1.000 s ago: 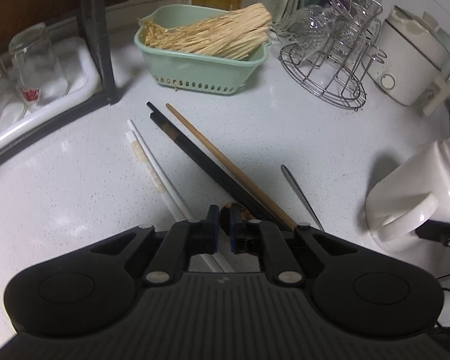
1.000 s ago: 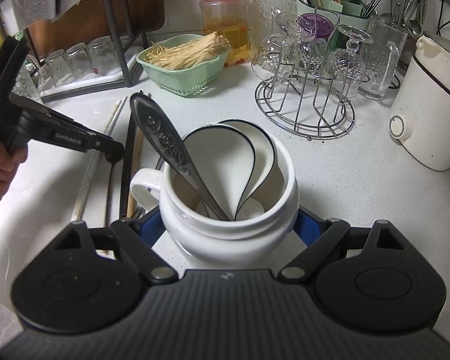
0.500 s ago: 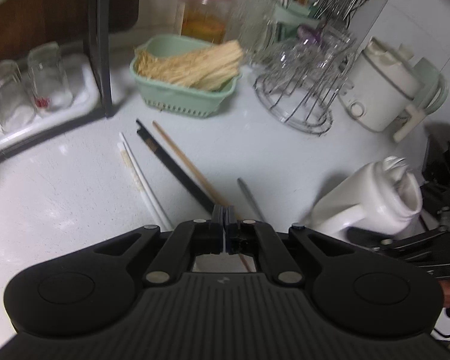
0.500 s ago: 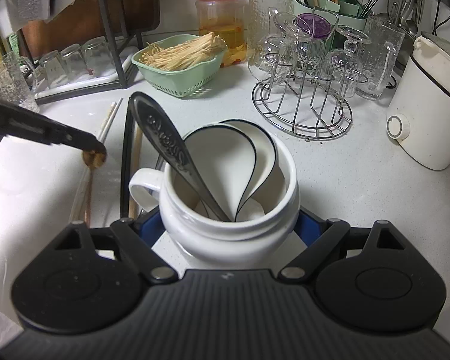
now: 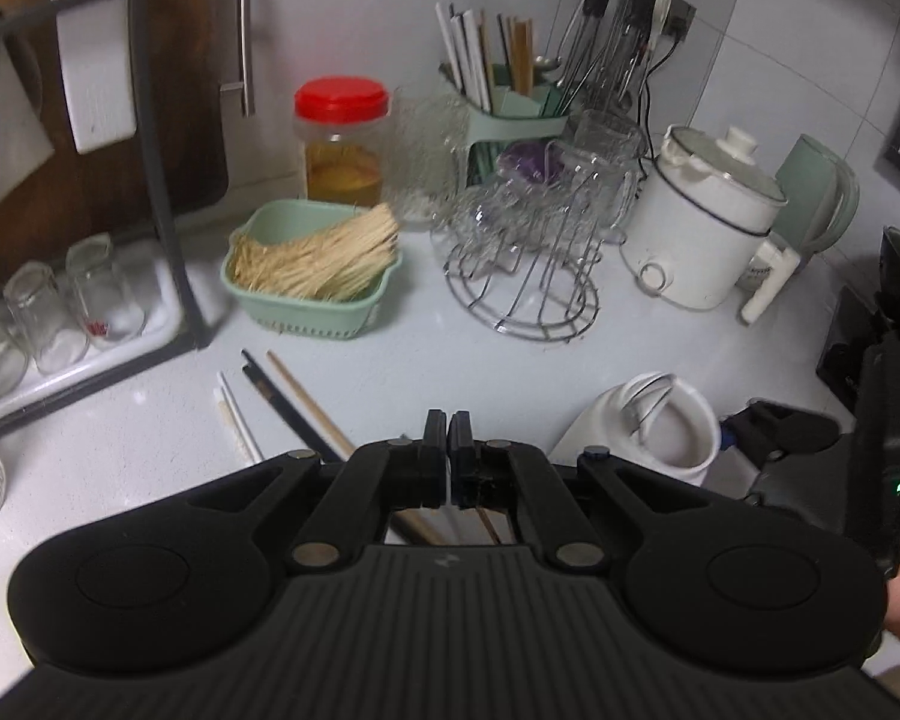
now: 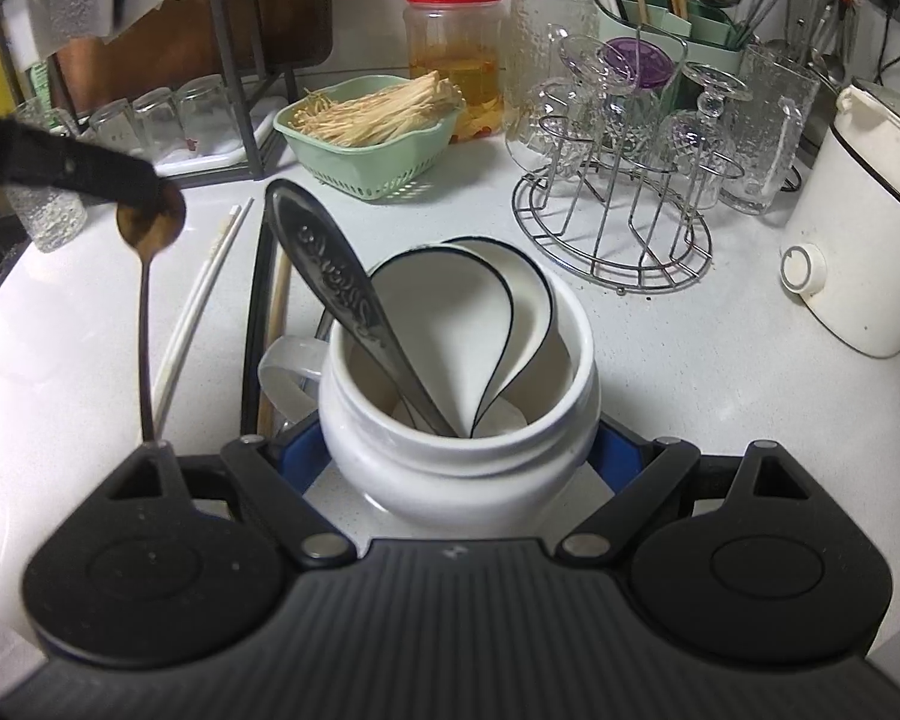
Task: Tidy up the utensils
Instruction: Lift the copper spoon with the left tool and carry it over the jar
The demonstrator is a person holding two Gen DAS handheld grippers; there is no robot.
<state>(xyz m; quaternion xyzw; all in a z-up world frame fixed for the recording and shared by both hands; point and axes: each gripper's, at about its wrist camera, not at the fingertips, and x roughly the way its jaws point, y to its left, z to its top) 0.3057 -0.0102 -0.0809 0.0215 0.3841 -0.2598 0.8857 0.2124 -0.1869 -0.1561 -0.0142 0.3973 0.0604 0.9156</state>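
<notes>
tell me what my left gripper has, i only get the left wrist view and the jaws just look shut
Observer: The left gripper is shut on a small brass spoon, pinched at its bowl, with the handle hanging down.
Operator: is the jar held
Observer: Yes, the right gripper clamps the white jar from both sides.
Operator: whats in it
Observer: One metal spoon and two white ceramic spoons with dark rims.

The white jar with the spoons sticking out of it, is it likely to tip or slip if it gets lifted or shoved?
The white jar looks glazed ceramic, so probably heavy, rigid and breakable. Its round belly and shiny surface may slip, though the right gripper clamps it on both sides. The metal spoon and white spoons lean loosely above the rim, so they would likely rattle or shift.
</notes>
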